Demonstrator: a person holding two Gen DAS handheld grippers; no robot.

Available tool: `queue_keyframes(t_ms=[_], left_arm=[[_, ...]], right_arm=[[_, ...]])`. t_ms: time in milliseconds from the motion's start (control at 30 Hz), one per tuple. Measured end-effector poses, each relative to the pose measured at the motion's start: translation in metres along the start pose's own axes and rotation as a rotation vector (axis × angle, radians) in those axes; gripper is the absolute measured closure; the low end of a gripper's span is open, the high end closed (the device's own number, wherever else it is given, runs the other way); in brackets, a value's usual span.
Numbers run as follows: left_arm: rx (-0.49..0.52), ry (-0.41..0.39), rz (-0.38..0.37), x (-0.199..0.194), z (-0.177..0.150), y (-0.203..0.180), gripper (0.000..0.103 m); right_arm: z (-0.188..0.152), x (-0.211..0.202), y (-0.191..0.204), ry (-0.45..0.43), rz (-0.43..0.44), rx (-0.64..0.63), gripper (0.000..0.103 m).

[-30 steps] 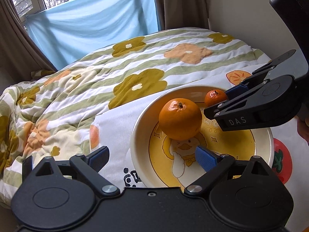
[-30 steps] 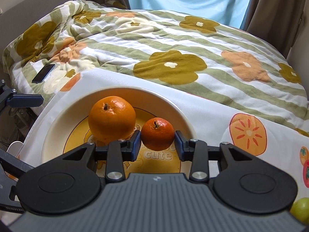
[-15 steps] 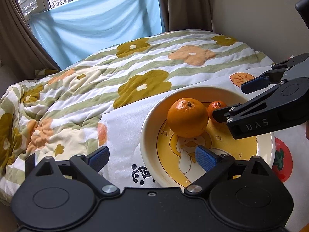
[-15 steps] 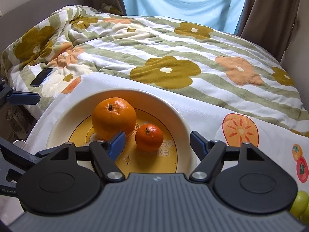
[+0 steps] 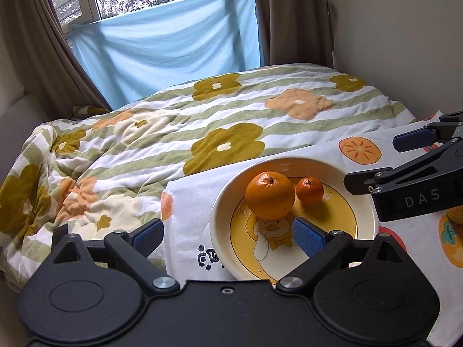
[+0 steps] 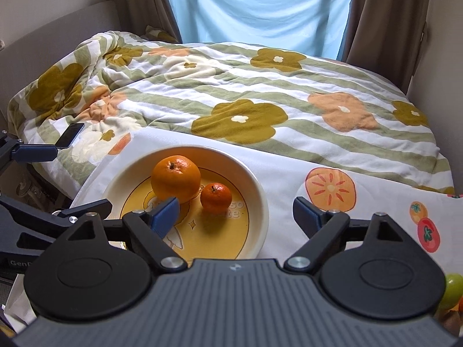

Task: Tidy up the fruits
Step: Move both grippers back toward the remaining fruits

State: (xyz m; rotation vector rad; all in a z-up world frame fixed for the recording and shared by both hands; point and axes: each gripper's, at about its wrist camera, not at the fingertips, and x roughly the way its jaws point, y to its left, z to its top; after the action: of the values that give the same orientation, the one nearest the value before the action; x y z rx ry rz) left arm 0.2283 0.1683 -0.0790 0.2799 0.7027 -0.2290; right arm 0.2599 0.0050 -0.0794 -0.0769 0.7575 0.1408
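A cream bowl with a yellow duck picture (image 5: 220, 211) (image 6: 257, 190) stands on a white fruit-print cloth. In it lie a large orange (image 5: 269, 196) (image 6: 176, 178) and a small mandarin (image 5: 310, 190) (image 6: 216, 197), side by side. My left gripper (image 5: 228, 235) is open and empty, near the bowl's front-left rim. My right gripper (image 6: 235, 212) is open and empty, drawn back above the bowl's near rim; it shows from the side in the left wrist view (image 5: 405, 159).
The white cloth (image 6: 289, 170) lies over a flowered quilt (image 5: 202, 121) on a bed. A phone (image 6: 71, 134) lies on the quilt at left. A green fruit (image 6: 453, 290) sits at the right edge, an orange fruit (image 5: 455, 217) behind the right gripper.
My right gripper opened, let the small mandarin go into the bowl, and drew back. My left gripper also pulled back from the bowl.
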Motion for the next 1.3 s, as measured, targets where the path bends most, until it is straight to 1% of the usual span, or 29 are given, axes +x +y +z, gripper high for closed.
queue_keyframes(t_ms=[133,300,433,567,733,1000,1167,1300], left_arm=[[-0.047,0.006,0.022,-0.022,-0.002,-0.014,0.003],[-0.081,0.003,0.058,-0.051,-0.006,-0.040,0.002],[-0.100,0.000,0.061,-0.072,-0.007,-0.067,0.002],[-0.093,-0.014,0.063,-0.091,-0.009,-0.098,0.002],[-0.085,-0.036,0.039,-0.104,-0.008,-0.138,0.002],[-0.048,-0.059,-0.014,-0.107,-0.015,-0.202,0.002],[0.001,-0.077,-0.067,-0.100,-0.017,-0.236,0.002],[0.042,-0.093,-0.113,-0.088,-0.016,-0.258,0.002]], right_arm=[[-0.010,-0.028,-0.016,-0.029,-0.015,-0.004,0.000],[-0.024,-0.067,-0.041,-0.052,-0.020,0.013,0.000],[-0.037,-0.092,-0.064,-0.049,-0.031,0.035,0.000],[-0.055,-0.114,-0.090,-0.033,-0.056,0.059,0.000],[-0.079,-0.139,-0.127,-0.032,-0.077,0.091,0.000],[-0.120,-0.166,-0.187,-0.042,-0.127,0.137,0.000],[-0.146,-0.167,-0.212,-0.021,-0.157,0.154,0.000],[-0.165,-0.158,-0.232,-0.004,-0.178,0.199,0.000]])
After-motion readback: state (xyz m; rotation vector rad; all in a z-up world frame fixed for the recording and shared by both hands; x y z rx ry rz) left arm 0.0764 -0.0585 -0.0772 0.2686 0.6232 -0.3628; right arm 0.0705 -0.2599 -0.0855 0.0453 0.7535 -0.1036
